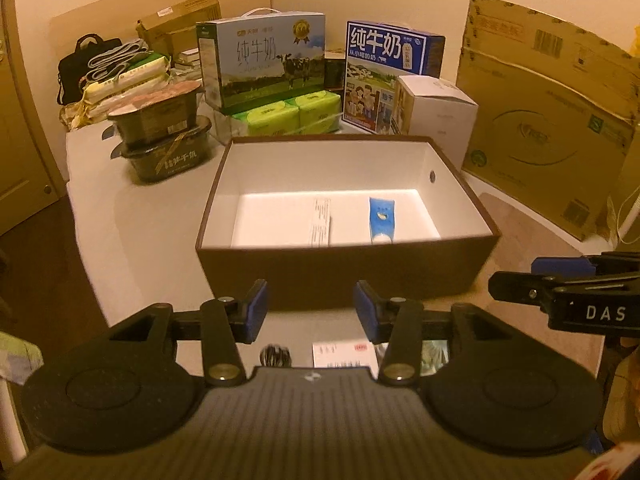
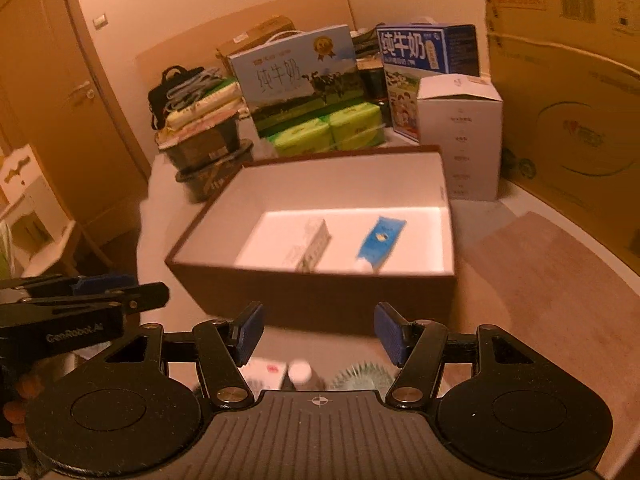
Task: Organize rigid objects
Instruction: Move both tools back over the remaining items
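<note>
Two grippers are in view, both with jaws spread wide and nothing between the blue pads. The left gripper (image 1: 310, 308) hangs just short of the near wall of the brown box (image 1: 344, 276), not touching it. The right gripper (image 2: 318, 334) stands beside it at the same wall, likewise clear of contact.

Largest item: the brown box, white inside, open-topped, resting on the white table (image 1: 132, 216). Inside on its floor lie a slim white carton (image 1: 321, 222), left of centre, and a blue tube (image 1: 381, 220) to its right; the two lie apart, roughly parallel.

Behind the box stand two milk cartons (image 1: 268, 56), a white cube box (image 1: 440, 116), green tissue packs (image 1: 288, 114) and stacked dark food tubs (image 1: 164, 136).

Hard to make out: beneath the left gripper, a small white card with a red mark (image 1: 344, 354) and a dark striped object (image 1: 275, 356), both partly cut off by the gripper body. Beneath the right gripper, a white cap (image 2: 300, 372) and a spiky greenish object (image 2: 362, 376), both blurred.
</note>
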Motion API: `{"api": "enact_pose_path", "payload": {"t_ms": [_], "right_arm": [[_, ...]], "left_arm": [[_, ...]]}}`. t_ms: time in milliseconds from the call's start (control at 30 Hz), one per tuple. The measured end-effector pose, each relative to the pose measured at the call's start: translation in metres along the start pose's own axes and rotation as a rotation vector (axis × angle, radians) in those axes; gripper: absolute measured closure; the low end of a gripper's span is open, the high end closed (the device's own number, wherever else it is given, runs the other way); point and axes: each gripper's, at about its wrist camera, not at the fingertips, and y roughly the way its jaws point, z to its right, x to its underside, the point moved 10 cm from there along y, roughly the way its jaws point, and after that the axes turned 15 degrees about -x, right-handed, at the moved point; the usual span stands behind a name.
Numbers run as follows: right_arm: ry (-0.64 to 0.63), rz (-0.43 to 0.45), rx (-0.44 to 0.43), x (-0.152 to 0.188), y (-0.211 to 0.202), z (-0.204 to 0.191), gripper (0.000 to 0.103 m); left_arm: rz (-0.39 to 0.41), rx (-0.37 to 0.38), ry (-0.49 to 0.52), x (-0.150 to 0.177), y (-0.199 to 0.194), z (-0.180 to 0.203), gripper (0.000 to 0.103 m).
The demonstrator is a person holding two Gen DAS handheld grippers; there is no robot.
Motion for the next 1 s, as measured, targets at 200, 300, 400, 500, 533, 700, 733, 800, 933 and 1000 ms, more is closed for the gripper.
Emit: {"api": "enact_pose_path", "payload": {"t_ms": [200,300,400,500,533,700,733,800,933,1000], "right_arm": [[-0.005,-0.033,0.037,0.034,-0.015,-0.005,0.041],[0.012,-0.044,0.038,0.047,-0.020,-0.005,0.041],[0.013,-0.048,0.042,0.056,-0.026,-0.007,0.041],[0.014,-0.056,0.042,0.063,-0.030,-0.010,0.041],[0.015,-0.059,0.040,0.065,-0.032,-0.010,0.041],[0.013,-0.071,0.045,0.078,-0.038,-0.012,0.041],[0.014,-0.072,0.048,0.082,-0.039,-0.013,0.041],[0.017,-0.070,0.049,0.087,-0.042,-0.012,0.041],[0.032,-0.076,0.053,0.099,-0.046,-0.009,0.041],[0.041,-0.085,0.055,0.106,-0.047,-0.007,0.041]], "left_arm": [[-0.025,-0.008,-0.007,0.029,-0.017,0.000,0.057],[-0.035,-0.007,-0.008,0.039,-0.024,-0.001,0.057],[-0.037,-0.006,-0.004,0.048,-0.031,-0.001,0.057],[-0.041,-0.007,-0.001,0.057,-0.037,0.000,0.057],[-0.042,-0.007,0.001,0.060,-0.039,0.001,0.057],[-0.044,-0.016,0.026,0.074,-0.046,0.003,0.057],[-0.046,-0.016,0.028,0.077,-0.046,0.003,0.057],[-0.052,-0.013,0.028,0.082,-0.048,0.002,0.057],[-0.059,-0.016,0.029,0.089,-0.049,0.001,0.057],[-0.063,-0.016,0.030,0.093,-0.049,0.000,0.057]]}}
